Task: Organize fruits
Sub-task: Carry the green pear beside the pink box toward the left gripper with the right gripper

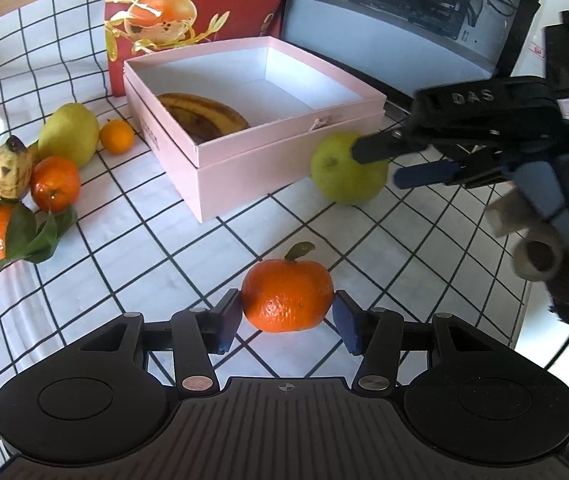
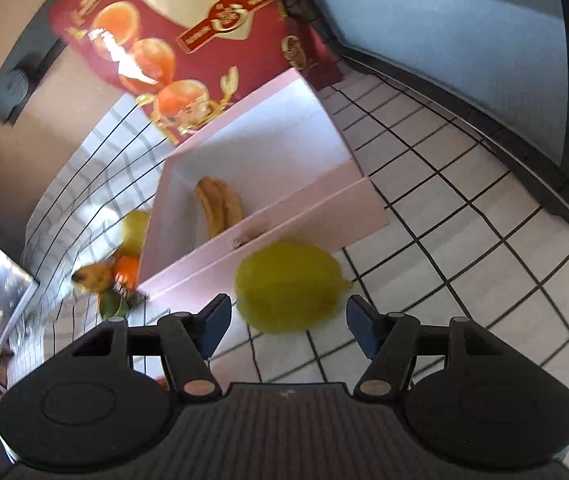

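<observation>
A tangerine (image 1: 287,298) with a leaf sits on the checked cloth between the pads of my left gripper (image 1: 287,316); the jaws are open with small gaps either side. My right gripper (image 2: 288,320) is open around a green pear (image 2: 289,286), also in the left wrist view (image 1: 346,170), beside the pink box (image 1: 244,160). A banana (image 1: 204,114) lies in the box. The right gripper (image 1: 384,164) enters the left wrist view from the right.
A second pear (image 1: 69,133), a small orange (image 1: 116,136), a stubby banana (image 1: 10,168) and two tangerines (image 1: 55,184) lie left of the box. A red fruit carton (image 1: 196,12) stands behind it. A dark screen (image 1: 404,20) stands at the back right.
</observation>
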`<state>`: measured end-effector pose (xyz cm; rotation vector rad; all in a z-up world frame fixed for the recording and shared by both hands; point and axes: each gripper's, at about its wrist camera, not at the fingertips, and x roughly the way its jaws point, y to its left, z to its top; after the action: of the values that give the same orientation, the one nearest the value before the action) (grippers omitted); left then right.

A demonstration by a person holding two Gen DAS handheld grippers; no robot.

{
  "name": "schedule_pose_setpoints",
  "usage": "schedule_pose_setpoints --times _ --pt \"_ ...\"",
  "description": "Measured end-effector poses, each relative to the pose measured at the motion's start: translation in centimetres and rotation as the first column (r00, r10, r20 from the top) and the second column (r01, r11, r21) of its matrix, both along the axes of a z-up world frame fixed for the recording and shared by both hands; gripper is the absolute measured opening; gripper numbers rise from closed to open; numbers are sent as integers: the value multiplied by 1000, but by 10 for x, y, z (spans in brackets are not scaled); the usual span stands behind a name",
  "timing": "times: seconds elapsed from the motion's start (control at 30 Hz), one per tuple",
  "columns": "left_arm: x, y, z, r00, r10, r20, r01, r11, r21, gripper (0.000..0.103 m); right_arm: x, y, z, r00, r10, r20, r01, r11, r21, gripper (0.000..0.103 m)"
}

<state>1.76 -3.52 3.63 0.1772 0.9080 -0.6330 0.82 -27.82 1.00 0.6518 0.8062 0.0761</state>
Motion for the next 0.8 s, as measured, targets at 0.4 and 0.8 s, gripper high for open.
schedule_pose_setpoints --times 0.4,0.8 --pt "-5 8 14 1000 -19 18 20 998 -55 53 14 23 5 996 78 30 -74 989 -130 69" --pt "-5 8 14 999 -46 19 47 997 -53 54 1 79 36 952 271 139 -215 921 -325 69"
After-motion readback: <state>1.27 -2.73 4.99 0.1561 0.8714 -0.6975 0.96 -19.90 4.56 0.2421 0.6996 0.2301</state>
